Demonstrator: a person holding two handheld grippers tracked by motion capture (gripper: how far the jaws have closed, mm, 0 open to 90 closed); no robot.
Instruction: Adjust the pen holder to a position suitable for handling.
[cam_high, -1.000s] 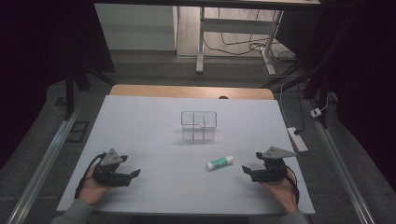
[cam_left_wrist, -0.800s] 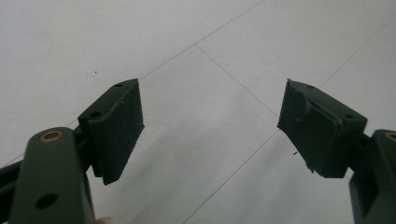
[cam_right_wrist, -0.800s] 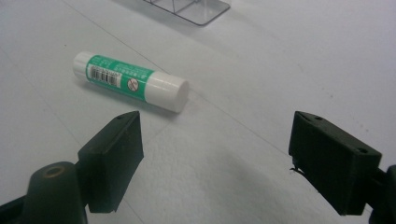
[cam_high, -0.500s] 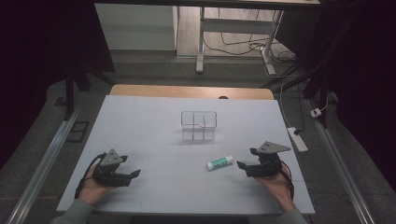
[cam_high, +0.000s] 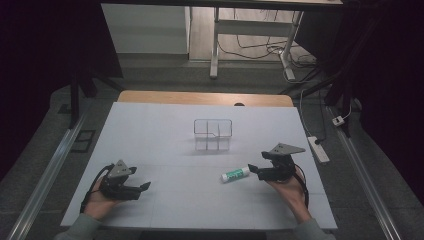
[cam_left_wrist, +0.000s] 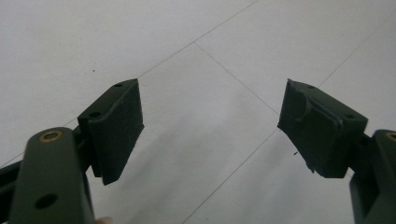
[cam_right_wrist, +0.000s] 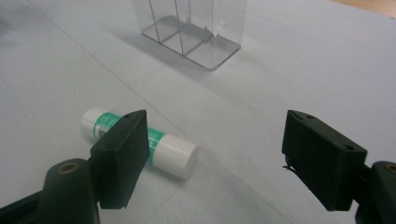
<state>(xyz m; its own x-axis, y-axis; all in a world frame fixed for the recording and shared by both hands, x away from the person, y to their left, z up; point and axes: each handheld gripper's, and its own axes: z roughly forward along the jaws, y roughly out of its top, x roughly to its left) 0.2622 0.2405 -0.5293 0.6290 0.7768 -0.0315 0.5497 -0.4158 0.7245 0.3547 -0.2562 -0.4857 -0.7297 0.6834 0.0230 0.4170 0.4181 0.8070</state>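
Observation:
A white glue stick (cam_high: 235, 174) with a green label lies on the white table sheet (cam_high: 165, 135), right of centre. My right gripper (cam_high: 255, 171) sits just right of it, jaws pointing left at its cap. In the right gripper view the stick (cam_right_wrist: 173, 150) lies ahead, partly behind the left jaw, and the gripper (cam_right_wrist: 215, 140) is open; its jaws have just been closing a little with nothing between them. A clear divided container (cam_high: 213, 134) stands upright farther back (cam_right_wrist: 191, 28). My left gripper (cam_high: 144, 186) rests open at the front left, over bare sheet (cam_left_wrist: 210, 116).
A wooden table edge (cam_high: 205, 98) runs behind the white sheet. A white power strip (cam_high: 319, 149) lies off the table's right side. Metal rails (cam_high: 50, 170) flank the table. Dark floor with desk legs and cables lies beyond.
My right gripper has moved left toward the glue stick and risen slightly. The left gripper and the stick have stayed put.

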